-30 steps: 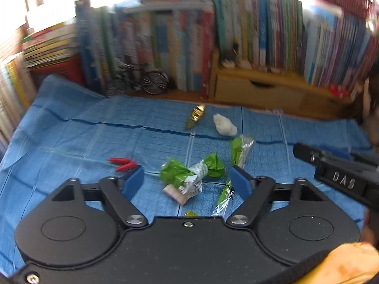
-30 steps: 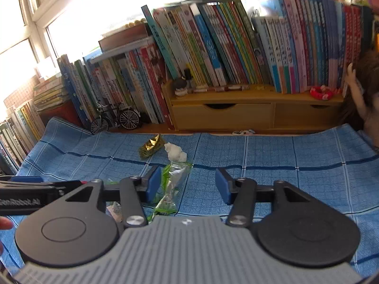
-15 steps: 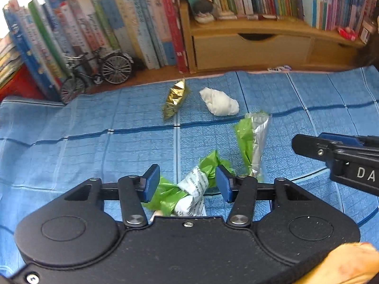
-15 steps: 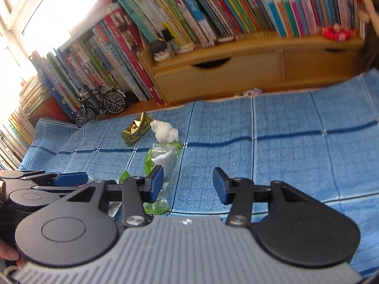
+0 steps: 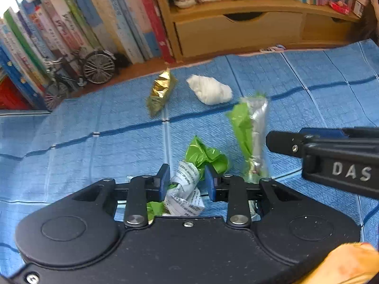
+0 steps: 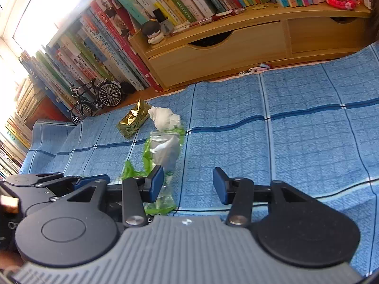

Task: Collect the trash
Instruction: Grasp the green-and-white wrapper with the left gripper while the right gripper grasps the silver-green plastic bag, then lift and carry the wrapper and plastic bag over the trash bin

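Your left gripper (image 5: 187,179) has just been closing and now pinches the crumpled green-and-white wrapper (image 5: 189,184) on the blue cloth (image 5: 94,161), while your right gripper (image 6: 188,184) stands spread, empty, just beside the silver-green wrapper (image 6: 163,151).

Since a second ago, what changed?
Both grippers came down toward the blue cloth. The left gripper has just closed on the crumpled green-and-white wrapper. The right gripper kept its jaws open, empty. Gold wrapper, white tissue, long green wrapper unmoved.

Before me a blue checked cloth (image 6: 296,142), a model bicycle (image 6: 94,101) against my leaning books (image 6: 113,47), a wooden drawer shelf (image 5: 236,30) behind.
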Available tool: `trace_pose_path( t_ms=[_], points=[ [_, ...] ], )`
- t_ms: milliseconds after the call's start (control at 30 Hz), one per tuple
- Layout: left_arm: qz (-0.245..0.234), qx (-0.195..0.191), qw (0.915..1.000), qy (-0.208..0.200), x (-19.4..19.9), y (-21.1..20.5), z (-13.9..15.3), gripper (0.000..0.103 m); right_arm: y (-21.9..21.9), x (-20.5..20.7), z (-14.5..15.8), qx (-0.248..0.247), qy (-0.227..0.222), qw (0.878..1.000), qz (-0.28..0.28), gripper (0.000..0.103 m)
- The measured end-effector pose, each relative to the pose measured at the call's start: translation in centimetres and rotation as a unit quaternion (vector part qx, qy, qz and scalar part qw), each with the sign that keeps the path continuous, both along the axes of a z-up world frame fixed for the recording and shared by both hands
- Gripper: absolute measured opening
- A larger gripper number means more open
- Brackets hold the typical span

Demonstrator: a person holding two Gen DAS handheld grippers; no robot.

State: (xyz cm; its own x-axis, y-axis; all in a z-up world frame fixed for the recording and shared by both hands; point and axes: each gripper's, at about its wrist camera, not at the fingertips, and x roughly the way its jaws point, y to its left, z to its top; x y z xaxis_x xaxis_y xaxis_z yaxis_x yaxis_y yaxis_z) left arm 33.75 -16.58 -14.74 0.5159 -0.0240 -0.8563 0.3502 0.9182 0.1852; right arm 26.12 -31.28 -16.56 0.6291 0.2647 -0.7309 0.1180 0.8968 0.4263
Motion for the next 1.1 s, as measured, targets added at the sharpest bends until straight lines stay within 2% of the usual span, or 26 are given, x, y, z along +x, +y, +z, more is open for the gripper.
trace_pose_path(
  t_ms=[233, 400, 467, 500, 533, 867, 1100],
  points=[
    [0.051, -0.017, 0.9984, -0.019, 0.5, 2.7, 2.1, 0.021, 1.9, 0.6, -0.3, 0.008, 0.01, 1.0, 0.014, 0.055],
    [0.061, -0.031, 0.9972, -0.029, -0.1, 4.4, 3.8, 0.021, 4.0, 0.8, -0.6, 0.005, 0.021, 0.999, 0.036, 0.055],
    [0.066, -0.035, 0.9967, -0.031, -0.5, 4.9, 4.3, 0.021, 4.7, 1.2, -0.8, 0.006, 0.029, 0.999, 0.045, 0.047],
    [0.069, -0.037, 0.9965, -0.03, -0.8, 5.3, 4.5, 0.021, 5.0, 1.3, -0.9, 0.005, 0.032, 0.998, 0.048, 0.038],
    [0.072, -0.038, 0.9962, -0.03, -1.0, 5.6, 4.6, 0.021, 5.3, 1.4, -0.8, 0.0, 0.035, 0.998, 0.049, 0.037],
    [0.111, -0.062, 0.9916, -0.023, -3.5, 8.2, 5.2, 0.021, 6.6, 0.0, 0.5, 0.001, 0.026, 0.998, 0.059, 0.037],
    [0.132, -0.077, 0.9879, -0.023, -6.7, 9.8, 5.9, 0.021, 7.4, -2.6, 1.8, -0.01, 0.019, 0.998, 0.064, 0.037]
  ],
)
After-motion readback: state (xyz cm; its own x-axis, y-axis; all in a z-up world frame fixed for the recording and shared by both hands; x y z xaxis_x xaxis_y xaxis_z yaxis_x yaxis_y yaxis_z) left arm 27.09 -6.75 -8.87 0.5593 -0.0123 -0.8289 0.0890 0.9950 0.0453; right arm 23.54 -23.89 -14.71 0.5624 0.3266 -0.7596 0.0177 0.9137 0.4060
